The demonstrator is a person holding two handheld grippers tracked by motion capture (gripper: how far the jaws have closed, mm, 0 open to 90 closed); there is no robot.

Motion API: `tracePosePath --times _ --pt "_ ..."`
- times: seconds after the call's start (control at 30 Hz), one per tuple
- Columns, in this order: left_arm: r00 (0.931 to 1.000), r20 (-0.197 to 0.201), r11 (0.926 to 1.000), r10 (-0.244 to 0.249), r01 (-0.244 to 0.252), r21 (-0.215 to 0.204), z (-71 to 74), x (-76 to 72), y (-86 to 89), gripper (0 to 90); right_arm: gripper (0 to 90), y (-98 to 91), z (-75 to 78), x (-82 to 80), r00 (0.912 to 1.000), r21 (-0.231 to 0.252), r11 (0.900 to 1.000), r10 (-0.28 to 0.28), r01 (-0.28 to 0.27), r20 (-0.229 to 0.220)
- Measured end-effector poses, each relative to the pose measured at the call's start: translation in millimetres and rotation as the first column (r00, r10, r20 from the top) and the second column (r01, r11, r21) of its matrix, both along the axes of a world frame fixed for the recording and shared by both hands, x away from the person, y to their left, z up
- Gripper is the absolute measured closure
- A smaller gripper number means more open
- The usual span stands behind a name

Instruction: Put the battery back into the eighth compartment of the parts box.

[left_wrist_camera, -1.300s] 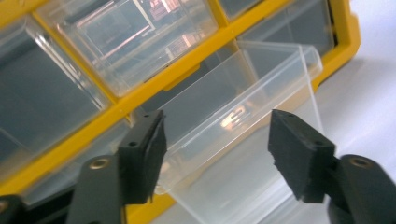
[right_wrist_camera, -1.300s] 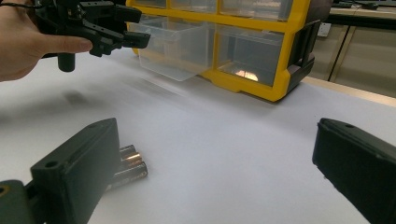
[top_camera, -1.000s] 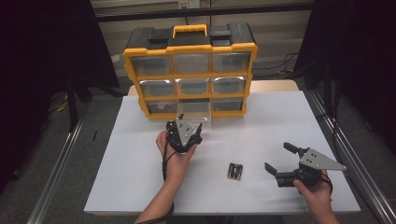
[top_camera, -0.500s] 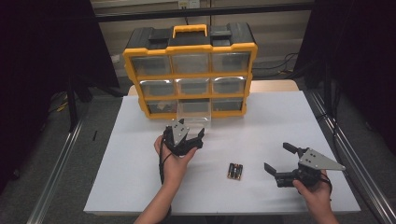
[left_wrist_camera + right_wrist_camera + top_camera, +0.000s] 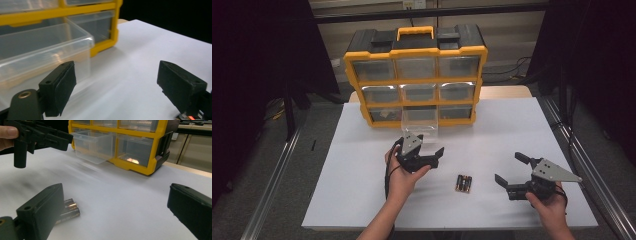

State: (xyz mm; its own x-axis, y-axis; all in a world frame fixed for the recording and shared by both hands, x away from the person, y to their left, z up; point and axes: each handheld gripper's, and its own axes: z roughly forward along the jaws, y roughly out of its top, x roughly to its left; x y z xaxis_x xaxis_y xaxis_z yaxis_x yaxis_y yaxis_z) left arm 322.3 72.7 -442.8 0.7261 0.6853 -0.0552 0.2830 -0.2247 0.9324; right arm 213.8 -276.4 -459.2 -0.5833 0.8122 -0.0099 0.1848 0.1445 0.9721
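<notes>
Batteries (image 5: 463, 183) on white table (image 5: 512, 130), cables behind (image 5: 507, 72)

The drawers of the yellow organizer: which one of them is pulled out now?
The middle drawer of the bottom row. It sticks out toward the person over the table, while all other drawers of the organizer sit flush. It looks empty.

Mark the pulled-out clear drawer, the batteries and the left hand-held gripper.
pulled-out clear drawer (image 5: 419, 121): high view, on its front wall.
batteries (image 5: 463, 183): high view, middle of the pair.
left hand-held gripper (image 5: 432, 154): high view, midway between its open jaws.
</notes>
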Motion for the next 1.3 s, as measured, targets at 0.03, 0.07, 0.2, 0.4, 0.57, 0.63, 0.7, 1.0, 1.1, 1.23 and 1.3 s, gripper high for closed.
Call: tracePosePath --times 0.03,0.07,0.2,0.4,0.57,0.63,0.7,1.0,1.1,1.23,1.3 --pt "0.9997 -0.019 0.9998 -0.017 0.017 -0.002 -0.1 -1.7 -2.2 15.4 0.5 0.0 0.2 0.1 1.0000 0.002 1.0000 -0.001 0.001 -0.001" --pt "0.9993 -0.029 0.9997 -0.025 0.025 -0.001 -0.1 -2.8 -3.6 15.4 0.4 -0.5 0.4 0.4 1.0000 0.001 1.0000 0.001 -0.001 0.000" --pt "0.9954 -0.061 0.9972 -0.075 0.075 -0.002 -0.7 -6.8 -9.0 14.8 0.4 0.0 -0.1 1.4 1.0000 0.006 1.0000 0.007 -0.007 -0.002" --pt "0.9785 -0.123 0.9860 -0.166 0.166 -0.009 -3.8 -13.0 -18.5 14.6 0.4 0.7 0.5 1.8 1.0000 0.005 1.0000 0.005 -0.005 0.002" --pt "0.9629 -0.168 0.9768 -0.211 0.214 0.002 -7.1 -17.6 -25.5 14.0 0.5 1.8 0.7 1.9 0.9999 0.008 0.9999 0.014 -0.014 -0.001" --pt "0.9569 -0.176 0.9715 -0.231 0.237 0.013 -8.8 -18.6 -27.6 13.3 0.4 1.9 0.8 1.7 0.9999 0.009 0.9998 0.016 -0.016 0.001" --pt "0.9472 -0.196 0.9643 -0.254 0.264 0.026 -10.4 -19.4 -29.9 13.2 0.4 1.7 1.1 1.5 0.9999 0.006 0.9998 0.017 -0.017 0.000" --pt "0.9347 -0.236 0.9532 -0.266 0.291 0.081 -20.5 -21.5 -37.4 10.0 0.5 1.6 0.5 2.2 0.9999 0.005 0.9999 0.012 -0.012 -0.003" --pt "0.9280 -0.261 0.9487 -0.265 0.300 0.100 -22.5 -22.5 -39.2 13.0 0.4 1.7 0.2 2.4 0.9999 0.006 0.9999 0.013 -0.013 -0.003" --pt "0.9185 -0.296 0.9414 -0.263 0.311 0.130 -26.3 -24.2 -42.9 16.4 0.4 1.4 0.0 2.7 0.9999 0.007 0.9999 0.015 -0.015 -0.004" --pt "0.9098 -0.315 0.9358 -0.270 0.325 0.136 -28.5 -25.1 -44.6 21.9 0.5 1.5 0.0 2.5 0.9999 0.007 0.9999 0.014 -0.014 -0.005"
